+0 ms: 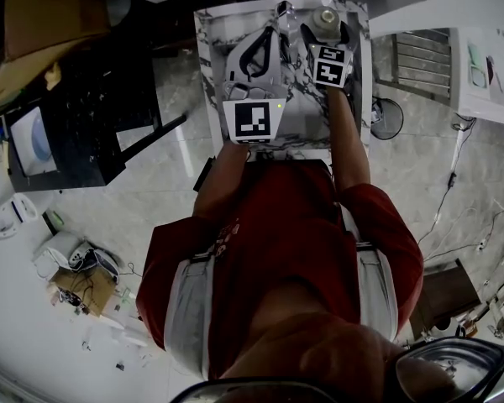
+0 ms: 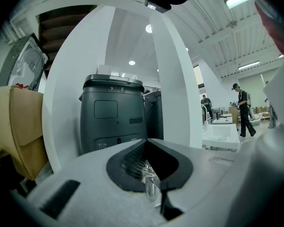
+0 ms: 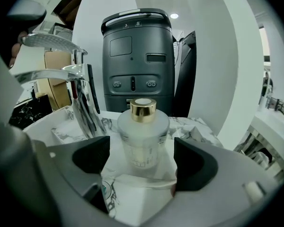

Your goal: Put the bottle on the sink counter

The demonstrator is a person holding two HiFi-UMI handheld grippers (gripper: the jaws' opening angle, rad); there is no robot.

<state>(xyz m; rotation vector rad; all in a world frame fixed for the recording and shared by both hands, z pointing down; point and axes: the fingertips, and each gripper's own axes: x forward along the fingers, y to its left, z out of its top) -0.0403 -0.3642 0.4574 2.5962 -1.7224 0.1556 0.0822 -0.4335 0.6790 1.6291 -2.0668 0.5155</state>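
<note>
A frosted bottle [image 3: 143, 136] with a gold cap stands upright on the marble sink counter [image 3: 132, 197]. It stands between the jaws of my right gripper [image 3: 142, 148], which is open, both black pads clear of the glass. In the head view the bottle [image 1: 326, 15] sits at the counter's far right corner in front of the right gripper [image 1: 323, 30]. My left gripper [image 1: 260, 49] hovers over the basin, its tips meeting, so it is shut. A bit of chrome shows through the hollow of the left gripper [image 2: 146, 143]; I cannot tell what it is.
A chrome faucet [image 3: 80, 93] rises just left of the bottle. A dark grey machine [image 3: 136, 60] and a white pillar [image 2: 173, 79] stand behind the counter. A fan [image 1: 386, 117] stands on the floor to the right, and a black desk [image 1: 67, 124] to the left.
</note>
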